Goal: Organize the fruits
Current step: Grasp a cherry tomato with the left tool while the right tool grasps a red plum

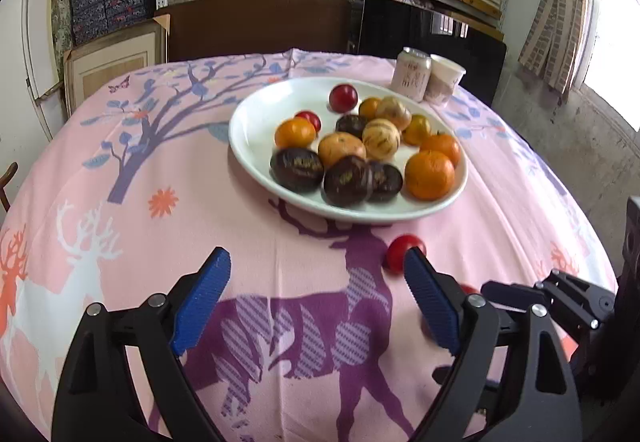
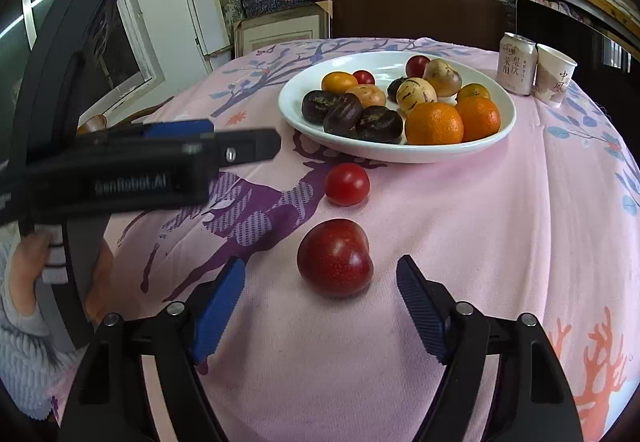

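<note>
A white plate [image 1: 256, 114] holds several oranges, dark fruits, pale striped fruits and small red fruits; it also shows in the right wrist view [image 2: 506, 122]. On the pink cloth in front of it lie a small red tomato [image 2: 347, 184] and a larger dark red plum [image 2: 335, 257]. The tomato shows in the left wrist view [image 1: 398, 251], partly behind my finger. My right gripper [image 2: 320, 282] is open, its fingers either side of the plum, just short of it. My left gripper [image 1: 316, 272] is open and empty above the cloth, left of the tomato.
A drink can [image 2: 516, 64] and a paper cup [image 2: 554, 80] stand behind the plate on the right. Shelves of boxes and a dark chair back [image 1: 256, 26] are beyond the table. The left gripper's body [image 2: 132, 166] crosses the right wrist view's left side.
</note>
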Demonstrator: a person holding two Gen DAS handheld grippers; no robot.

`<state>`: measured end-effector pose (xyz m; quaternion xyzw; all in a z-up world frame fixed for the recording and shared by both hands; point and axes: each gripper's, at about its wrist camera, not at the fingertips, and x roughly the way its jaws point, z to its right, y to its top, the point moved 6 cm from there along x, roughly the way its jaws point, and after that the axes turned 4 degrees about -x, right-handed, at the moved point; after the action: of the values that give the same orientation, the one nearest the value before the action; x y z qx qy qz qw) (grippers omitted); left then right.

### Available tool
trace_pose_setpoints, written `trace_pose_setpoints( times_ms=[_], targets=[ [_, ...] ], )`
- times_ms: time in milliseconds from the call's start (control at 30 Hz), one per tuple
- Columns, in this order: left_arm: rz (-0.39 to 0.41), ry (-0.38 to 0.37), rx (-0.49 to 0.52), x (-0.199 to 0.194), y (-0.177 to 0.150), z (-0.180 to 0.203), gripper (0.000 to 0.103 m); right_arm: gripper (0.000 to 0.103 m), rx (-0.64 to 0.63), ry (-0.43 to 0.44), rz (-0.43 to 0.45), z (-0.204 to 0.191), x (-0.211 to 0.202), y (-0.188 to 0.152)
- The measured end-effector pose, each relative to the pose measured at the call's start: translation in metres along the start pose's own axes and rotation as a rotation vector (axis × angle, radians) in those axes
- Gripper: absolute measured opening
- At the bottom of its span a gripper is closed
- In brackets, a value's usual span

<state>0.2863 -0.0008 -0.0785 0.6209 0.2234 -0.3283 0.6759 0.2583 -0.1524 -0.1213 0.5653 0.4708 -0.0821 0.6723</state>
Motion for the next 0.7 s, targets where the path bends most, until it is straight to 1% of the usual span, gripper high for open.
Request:
trace_pose_setpoints(
  times_ms=[33,100,133,167,233,367,433,467,533,567,600,633,700],
  targets=[
    [-0.007,0.003,0.006,0.002,-0.002,0.001,0.086,0.074,0.012,-0.001,-0.005,0.002,0.002,0.000],
    [-0.013,0.005,0.020,0.005,-0.004,0.004,0.086,0.060,0.040,0.002,-0.020,0.007,0.006,0.001],
    [-0.015,0.004,0.029,0.006,-0.005,0.007,0.086,0.056,0.053,0.006,-0.029,0.010,0.008,0.000],
    [-0.017,0.005,0.044,0.007,-0.007,0.010,0.086,0.049,0.065,0.010,-0.040,0.012,0.010,0.000],
    [-0.016,0.014,0.067,0.008,-0.009,0.016,0.086,0.041,0.068,0.025,-0.034,0.013,0.010,0.000],
    [-0.028,0.009,0.077,0.014,-0.009,0.023,0.086,0.040,0.024,0.008,-0.038,0.009,0.007,-0.001],
    [-0.037,-0.010,0.070,0.017,-0.008,0.028,0.086,0.040,0.024,-0.022,-0.018,0.019,-0.004,0.000],
    [-0.039,-0.019,0.066,0.018,-0.007,0.031,0.086,0.040,0.032,-0.056,0.000,0.028,-0.011,0.002],
    [-0.046,-0.032,0.069,0.024,-0.004,0.039,0.086,0.040,0.075,-0.183,0.049,0.054,-0.027,0.006],
    [-0.051,-0.036,0.076,0.027,-0.004,0.044,0.086,0.040,0.104,-0.220,0.061,0.064,-0.031,0.006],
    [-0.057,-0.036,0.095,0.032,-0.005,0.050,0.086,0.040,0.142,-0.235,0.069,0.075,-0.034,0.006],
    [-0.059,-0.024,0.119,0.035,-0.005,0.056,0.086,0.040,0.181,-0.228,0.078,0.082,-0.037,0.005],
    [-0.049,0.027,0.177,0.044,-0.005,0.064,0.085,0.040,0.213,-0.201,0.096,0.086,-0.040,0.005]
  ],
)
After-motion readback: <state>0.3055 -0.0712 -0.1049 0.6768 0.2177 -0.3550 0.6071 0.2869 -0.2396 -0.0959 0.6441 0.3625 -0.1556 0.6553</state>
